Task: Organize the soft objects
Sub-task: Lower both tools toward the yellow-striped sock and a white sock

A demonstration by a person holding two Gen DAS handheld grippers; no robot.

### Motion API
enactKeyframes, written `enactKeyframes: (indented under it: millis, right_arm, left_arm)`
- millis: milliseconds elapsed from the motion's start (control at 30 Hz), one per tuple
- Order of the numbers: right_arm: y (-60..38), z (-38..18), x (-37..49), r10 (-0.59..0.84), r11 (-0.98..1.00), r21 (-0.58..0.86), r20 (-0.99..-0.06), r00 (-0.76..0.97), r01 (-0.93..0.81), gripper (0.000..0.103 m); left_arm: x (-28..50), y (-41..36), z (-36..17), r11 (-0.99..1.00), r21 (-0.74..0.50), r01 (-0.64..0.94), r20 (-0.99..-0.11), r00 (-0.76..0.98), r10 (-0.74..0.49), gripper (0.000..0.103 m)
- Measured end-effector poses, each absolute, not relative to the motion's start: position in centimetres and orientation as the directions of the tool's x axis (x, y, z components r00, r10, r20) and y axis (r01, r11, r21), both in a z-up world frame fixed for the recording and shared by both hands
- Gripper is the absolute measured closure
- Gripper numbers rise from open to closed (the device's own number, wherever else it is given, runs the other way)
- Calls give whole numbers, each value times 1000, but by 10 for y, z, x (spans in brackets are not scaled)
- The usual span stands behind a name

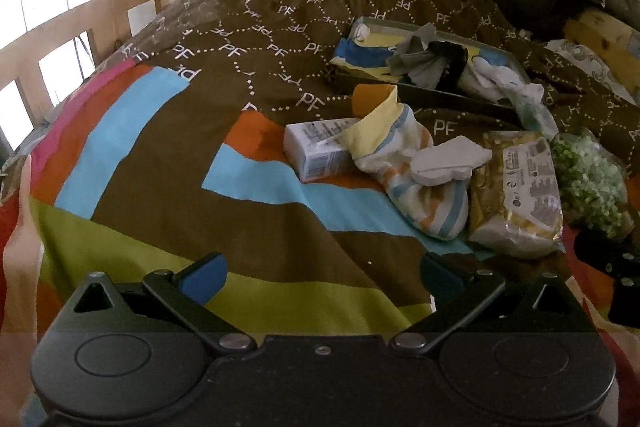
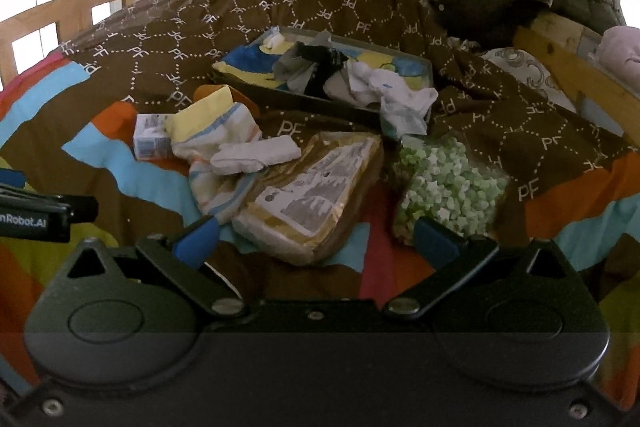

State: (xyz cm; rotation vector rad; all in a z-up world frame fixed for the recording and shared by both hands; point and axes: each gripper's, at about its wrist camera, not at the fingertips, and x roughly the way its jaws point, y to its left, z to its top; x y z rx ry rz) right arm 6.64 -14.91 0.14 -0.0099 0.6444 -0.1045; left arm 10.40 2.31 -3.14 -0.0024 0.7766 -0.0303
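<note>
Socks: I see the striped sock (image 1: 416, 179) and white sock (image 1: 450, 161) lying on the bed (image 1: 160, 155), ahead and right of my left tongs (image 1: 322, 277).
Left tongs: spread wide, empty, low over the quilt.
Right tongs (image 2: 318, 239): also agape (nothing held), facing the gold packet (image 2: 316, 195).
Tray (image 2: 400, 57): farther back, holding more socks.
Clutter: box (image 1: 316, 151) touching the striped sock; green bag (image 2: 444, 187) beside the packet.

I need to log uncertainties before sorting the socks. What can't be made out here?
- Tray floor: both views, socks heaped over it.
- Carton far end: both views, the striped sock lies over it.
- Package label text: both views, too small.
- Left gripper in right view: cut off by the frame's left edge.
</note>
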Motion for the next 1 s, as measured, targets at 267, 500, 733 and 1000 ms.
enactKeyframes:
  millis: [267,500,733,1000]
  right_arm:
    - [-157,-7,98,-54,998,-58,-618,784,23,0]
    - [-150,-6,130,-39,954,-270,-540,841,-129,0]
    - [-158,-21,179,84,893,-334,-535,841,-301,1]
    - [-144,-39,213,113,827,-414,-539,835,-380,1]
  left_arm:
    - [121,17,-35,996,-6,88,-692,719,-68,1]
    - [142,9,-38,986,85,145,-621,781,-62,1]
    - [181,3,-55,948,87,307,-620,762,-190,1]
    - [222,20,-74,960,-101,260,-690,677,-256,6]
